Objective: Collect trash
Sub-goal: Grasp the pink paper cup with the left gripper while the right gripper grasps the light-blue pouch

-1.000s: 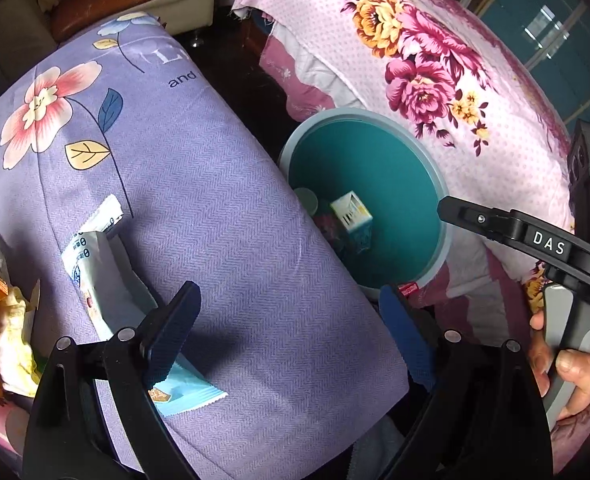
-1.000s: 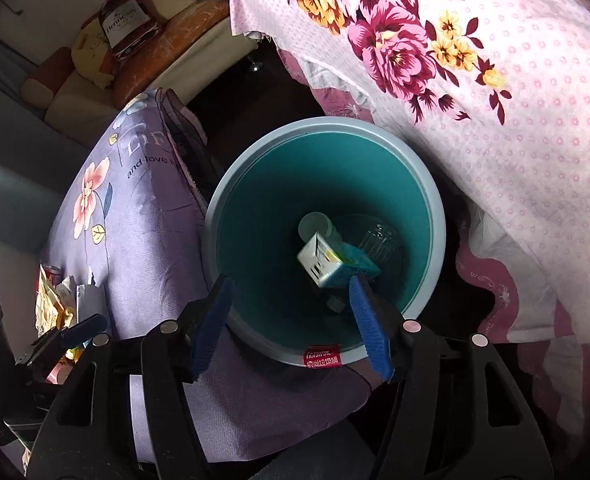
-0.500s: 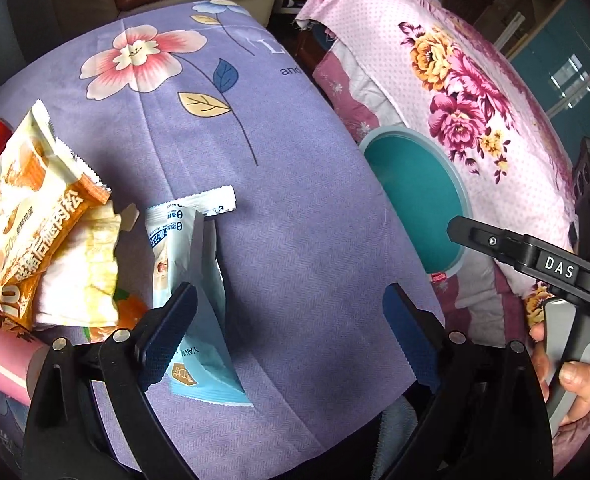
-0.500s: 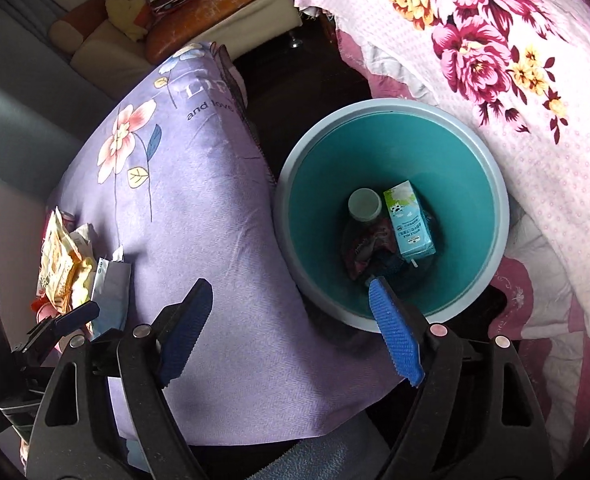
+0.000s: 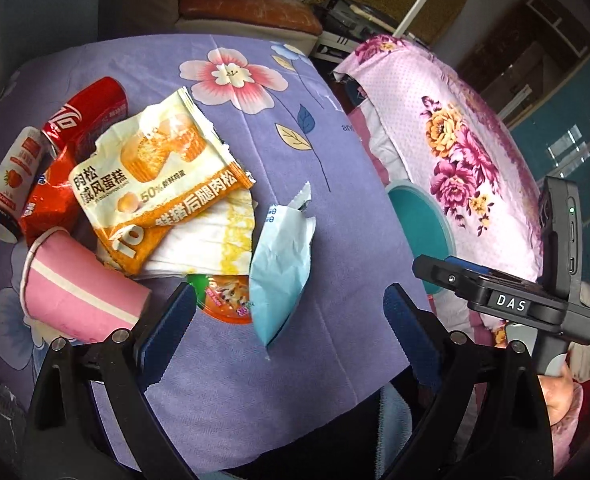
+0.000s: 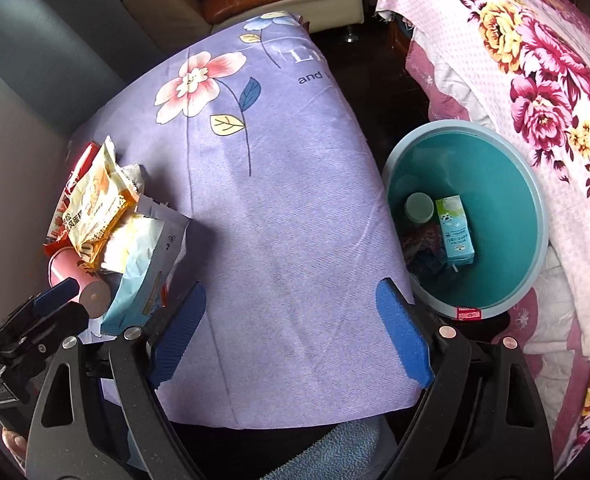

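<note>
the left gripper (image 5: 287, 320) is hovering low over the purple cloth (image 5: 335, 208), tongs spread wide and holding nothing, and it is pointing straight at the light blue wrapper (image 5: 281, 268) lying just ahead of its fingers. the right gripper (image 6: 291, 320) is hanging over a bare stretch of the same cloth, tongs also wide apart and empty, with the teal bin (image 6: 535, 216) sitting off to its right, a milk carton (image 6: 455, 232) and other bits lying at the bottom. the trash pile is sitting on the left part of the cloth: an orange snack bag (image 5: 155, 184) lying on a crumpled napkin (image 5: 211, 240), a red can (image 5: 83, 120) and a small bottle (image 5: 11, 188) behind, a pink paper cup (image 5: 79, 300) tipped on its side, and a round foil lid (image 5: 227, 300) peeking out from under the blue wrapper. that wrapper is looking like the next pick: thin film, nearly weightless, floppy and probably slick, so it is likely to slide or fold away if pinched at a loose corner. i'd be taking it across the puffed middle where it is standing up off the cloth, closing fully so the film bunches between the pads. the cup and can would be crushing easily; the napkin is soft and may snag its neighbours.
</note>
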